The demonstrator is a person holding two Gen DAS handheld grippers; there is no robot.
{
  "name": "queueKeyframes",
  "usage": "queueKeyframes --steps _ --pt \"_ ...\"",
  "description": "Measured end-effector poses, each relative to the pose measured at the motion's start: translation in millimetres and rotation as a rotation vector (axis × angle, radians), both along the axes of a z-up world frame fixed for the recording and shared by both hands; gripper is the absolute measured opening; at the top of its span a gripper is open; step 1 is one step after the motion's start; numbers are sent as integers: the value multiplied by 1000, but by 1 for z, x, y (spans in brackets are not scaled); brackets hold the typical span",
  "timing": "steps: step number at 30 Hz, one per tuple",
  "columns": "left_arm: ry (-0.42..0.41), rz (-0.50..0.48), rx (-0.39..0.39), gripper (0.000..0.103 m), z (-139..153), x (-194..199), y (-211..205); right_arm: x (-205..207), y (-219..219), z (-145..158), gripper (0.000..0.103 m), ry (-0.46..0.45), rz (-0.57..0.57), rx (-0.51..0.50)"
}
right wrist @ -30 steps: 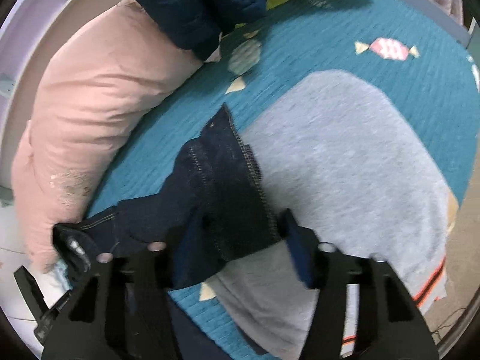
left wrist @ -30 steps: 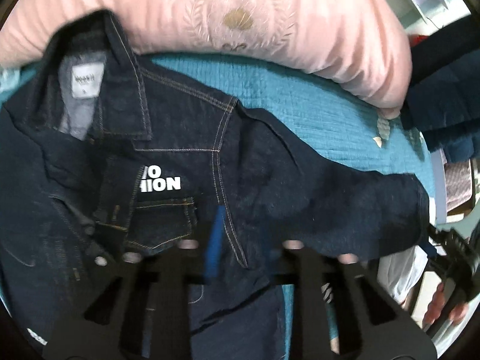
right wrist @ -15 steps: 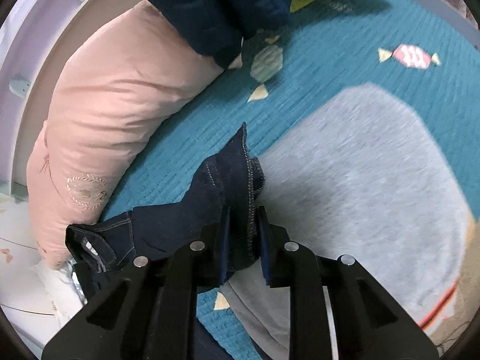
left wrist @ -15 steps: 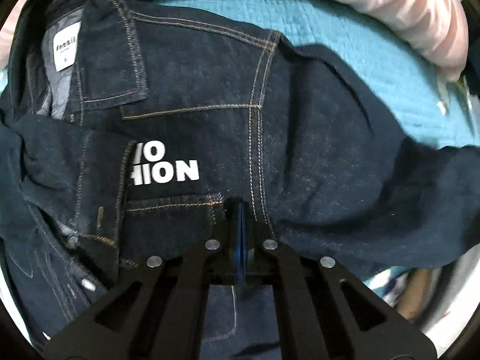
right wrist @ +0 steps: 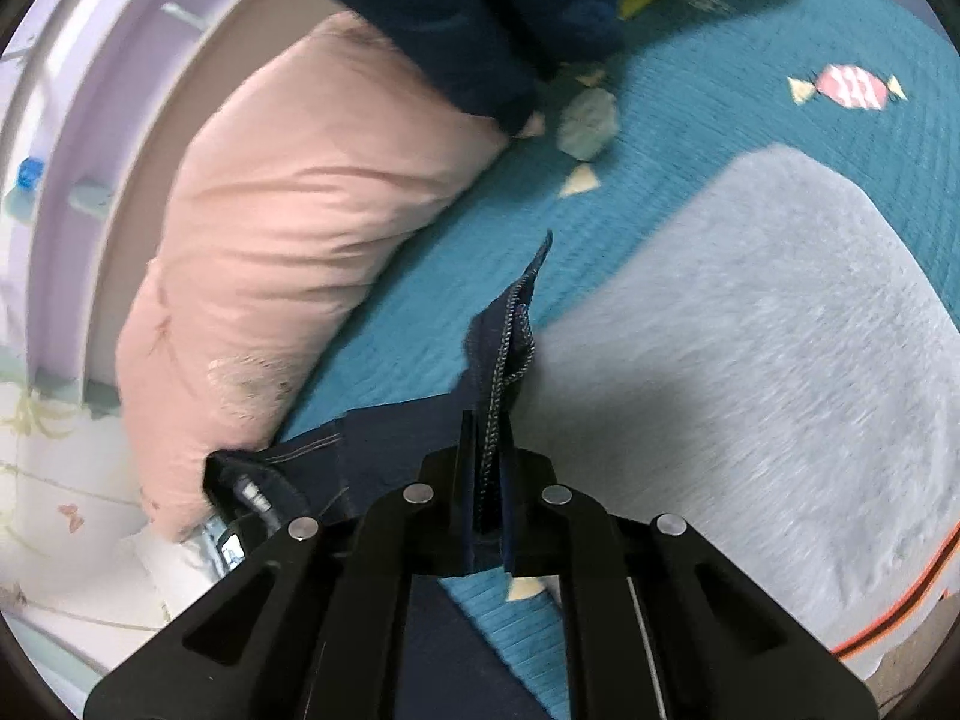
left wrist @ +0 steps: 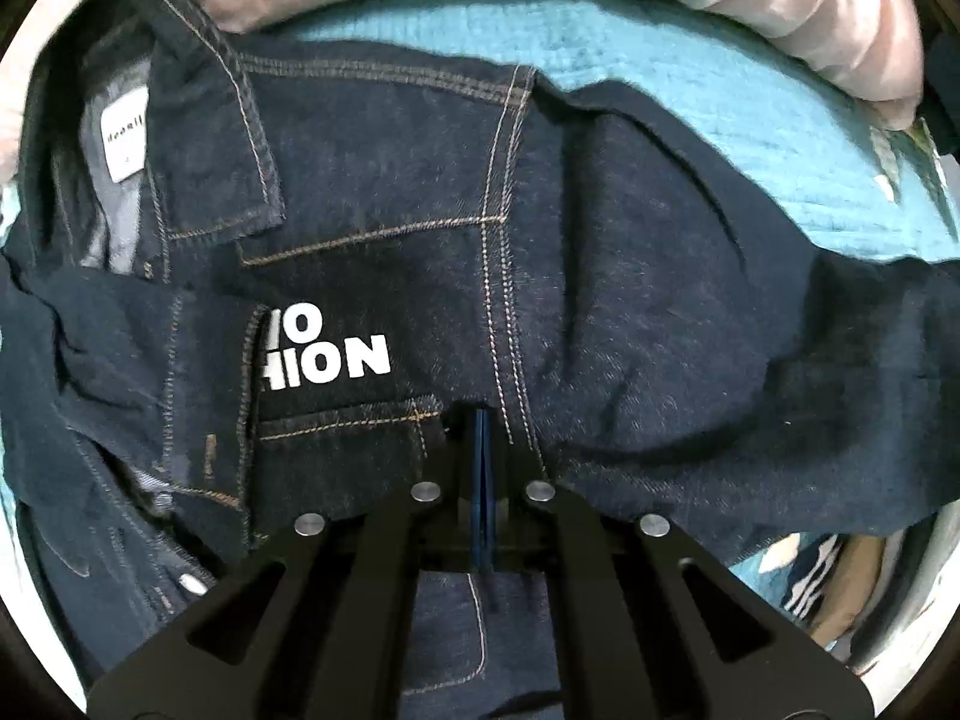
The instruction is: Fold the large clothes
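A dark denim jacket [left wrist: 600, 270] lies face up on the teal bedspread [left wrist: 690, 90], collar and white label [left wrist: 123, 138] at the upper left, white letters on the chest. My left gripper [left wrist: 483, 420] points straight down, shut, its tips against the denim at the armhole seam beside the chest pocket. No fabric shows between its pads. One sleeve runs off to the right. In the right wrist view that sleeve's cuff [right wrist: 510, 330] stands up between the fingers of my right gripper [right wrist: 486, 426], whose jaws are closing and pinch it.
A long pink pillow [right wrist: 288, 210] lies along the lilac bed frame [right wrist: 78, 120] behind the jacket. A flat grey garment [right wrist: 750, 360] covers the bedspread right of the cuff. A heap of dark blue clothes [right wrist: 480, 18] sits at the far end.
My left gripper shut and sank close onto the jacket's chest. My right gripper's jaws closed from wide apart onto the sleeve cuff, which now stands up pinched and narrow.
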State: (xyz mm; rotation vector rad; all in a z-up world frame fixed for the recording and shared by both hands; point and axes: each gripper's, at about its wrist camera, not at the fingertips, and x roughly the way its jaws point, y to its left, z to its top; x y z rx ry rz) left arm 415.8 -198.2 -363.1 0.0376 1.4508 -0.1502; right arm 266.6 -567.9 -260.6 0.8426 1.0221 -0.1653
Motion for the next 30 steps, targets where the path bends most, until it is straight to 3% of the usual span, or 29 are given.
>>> queueKeyframes --steps 4,12,14,16,20,23,30 --pt "-24 -3 -42 0 25 -7 4 3 24 19 5 -23 51 -14" --pt "-141 -36 -76 2 103 -29 34 10 94 59 5 -79 174 -25" --pt "-162 -30 -82 19 113 -33 48 12 115 73 5 -105 211 -18" --pt "-199 -14 -98 24 130 -39 58 14 138 86 5 -123 247 -18" --pt "-247 27 -115 35 158 -50 99 21 184 106 5 -155 317 -15" --pt "-283 66 -107 35 173 -54 136 28 227 114 5 -166 379 0" --pt "-326 154 -89 45 198 -76 233 45 329 113 6 -139 524 -1"
